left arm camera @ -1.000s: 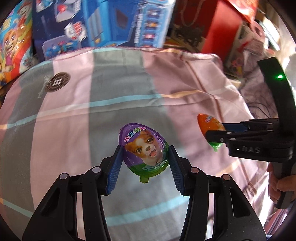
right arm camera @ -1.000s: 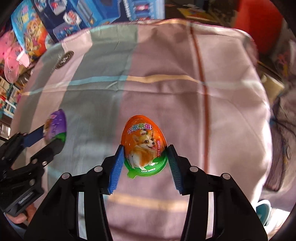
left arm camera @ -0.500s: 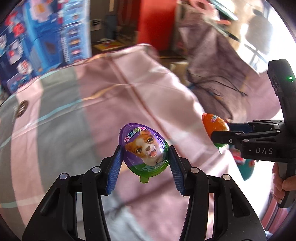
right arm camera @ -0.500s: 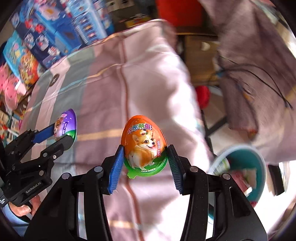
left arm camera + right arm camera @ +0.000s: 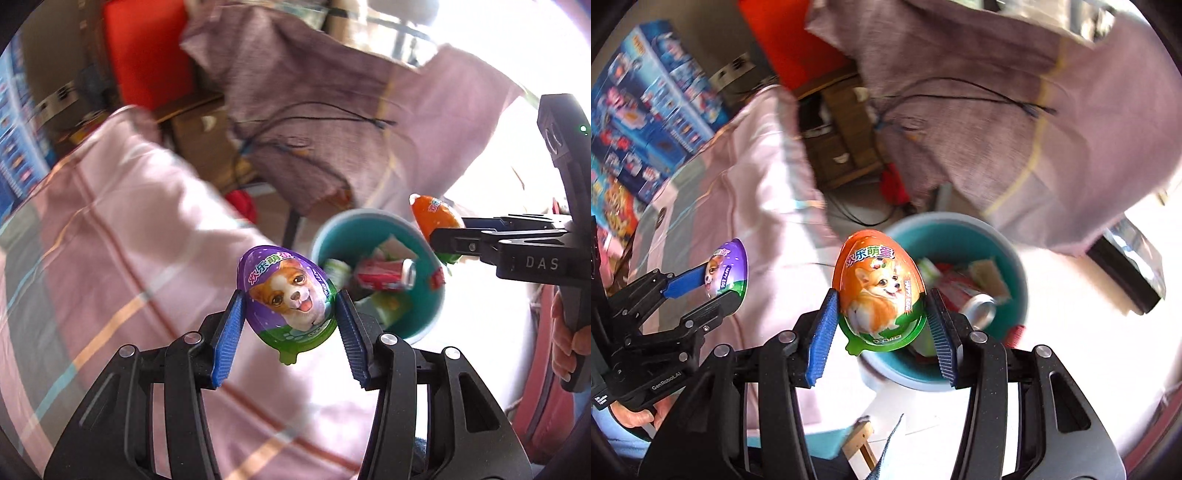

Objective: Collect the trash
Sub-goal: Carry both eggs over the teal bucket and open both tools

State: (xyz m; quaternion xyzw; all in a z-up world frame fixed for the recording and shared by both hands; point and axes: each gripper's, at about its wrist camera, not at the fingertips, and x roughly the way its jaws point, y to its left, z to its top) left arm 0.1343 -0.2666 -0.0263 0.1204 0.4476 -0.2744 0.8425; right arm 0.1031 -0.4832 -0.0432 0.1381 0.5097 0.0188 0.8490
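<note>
Purple egg package point(image 5: 289, 295) is clamped by left tongs point(image 5: 290, 321); orange egg package point(image 5: 881, 291) is clamped by right tongs point(image 5: 881, 321); both are held above the teal trash bin point(image 5: 1015, 266).

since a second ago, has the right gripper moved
Yes. The right gripper, shut on the orange egg, has swung off the pink striped sheet and toward the teal bin, now just behind the egg.

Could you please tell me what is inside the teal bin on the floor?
The teal bin holds a red drink can, a green-and-white carton and other wrappers. The bottom is covered by this trash, and the orange egg in the right claw hides part of it.
</note>
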